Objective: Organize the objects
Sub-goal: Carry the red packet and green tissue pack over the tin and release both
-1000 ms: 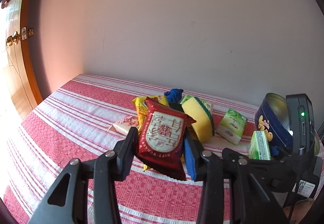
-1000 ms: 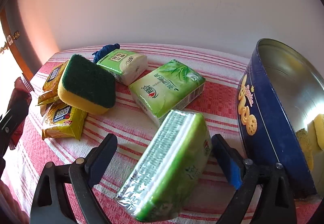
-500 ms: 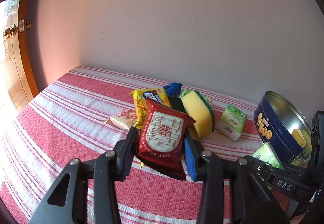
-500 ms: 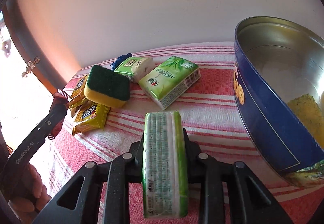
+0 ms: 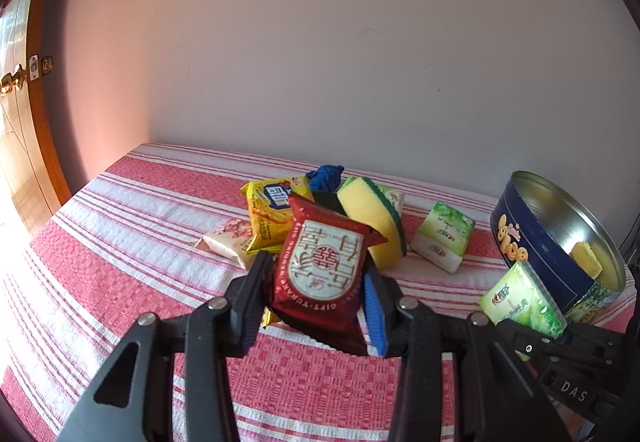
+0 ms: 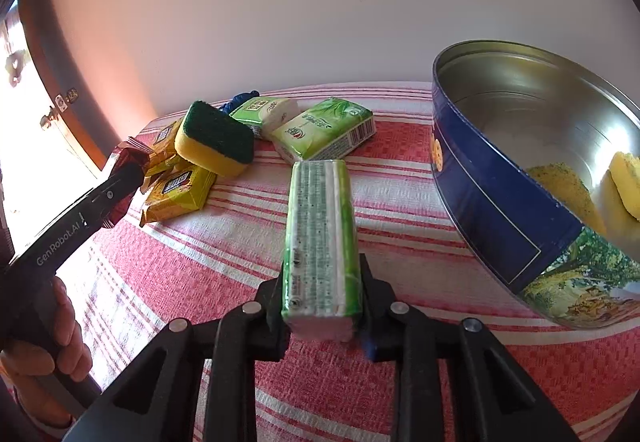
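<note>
My left gripper (image 5: 316,298) is shut on a red snack packet (image 5: 322,268) and holds it above the red-striped cloth. My right gripper (image 6: 322,302) is shut on a green tissue pack (image 6: 320,230), held edge-up above the cloth, left of the blue cookie tin (image 6: 500,198). The tin (image 5: 532,242) holds a yellow sponge (image 6: 626,178). On the cloth lie a yellow-green sponge (image 6: 216,140), yellow snack packets (image 6: 180,190) and two more green tissue packs (image 6: 328,128). The left gripper with its packet also shows at the left of the right wrist view (image 6: 120,178).
The striped cloth (image 5: 120,242) covers the table against a white wall. A pink packet (image 5: 228,244) and a blue item (image 5: 326,176) lie by the pile. A wooden door (image 5: 24,146) stands at the left. The person's hand (image 6: 48,346) holds the left gripper's handle.
My right gripper closed on the green tissue pack, turned it edge-up and lifted it. The right camera swung toward the tin. My left gripper kept the red packet and rose slightly.
</note>
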Available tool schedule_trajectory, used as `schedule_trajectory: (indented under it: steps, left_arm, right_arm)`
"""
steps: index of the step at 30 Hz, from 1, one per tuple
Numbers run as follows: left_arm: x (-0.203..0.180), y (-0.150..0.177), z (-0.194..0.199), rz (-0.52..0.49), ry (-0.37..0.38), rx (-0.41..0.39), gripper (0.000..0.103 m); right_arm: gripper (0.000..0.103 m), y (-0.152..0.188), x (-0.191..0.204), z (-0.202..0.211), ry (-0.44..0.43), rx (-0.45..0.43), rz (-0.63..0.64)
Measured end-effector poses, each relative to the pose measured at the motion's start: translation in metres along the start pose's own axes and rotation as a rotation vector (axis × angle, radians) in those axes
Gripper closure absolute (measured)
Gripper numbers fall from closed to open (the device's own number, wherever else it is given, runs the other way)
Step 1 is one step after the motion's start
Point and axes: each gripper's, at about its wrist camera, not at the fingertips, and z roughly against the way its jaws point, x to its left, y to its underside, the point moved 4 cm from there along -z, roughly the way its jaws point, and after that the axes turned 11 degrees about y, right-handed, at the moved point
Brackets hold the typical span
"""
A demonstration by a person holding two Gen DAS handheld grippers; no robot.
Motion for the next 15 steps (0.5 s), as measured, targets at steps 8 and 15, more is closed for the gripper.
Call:
schedule_trajectory:
  steps: [8,15]
  left_arm:
    - [-0.005,-0.004,0.012,-0.01,0.019,-0.077,0.061]
    - [-0.009,-0.004,0.021,-0.011,-0.024,-0.132,0.061]
  right_arm:
    - [0.074,-0.014,-0.004,0.061,-0.019,-0.261,0.018]
    - [0.074,-0.026,-0.01,0.081,0.038,-0.351,0.019]
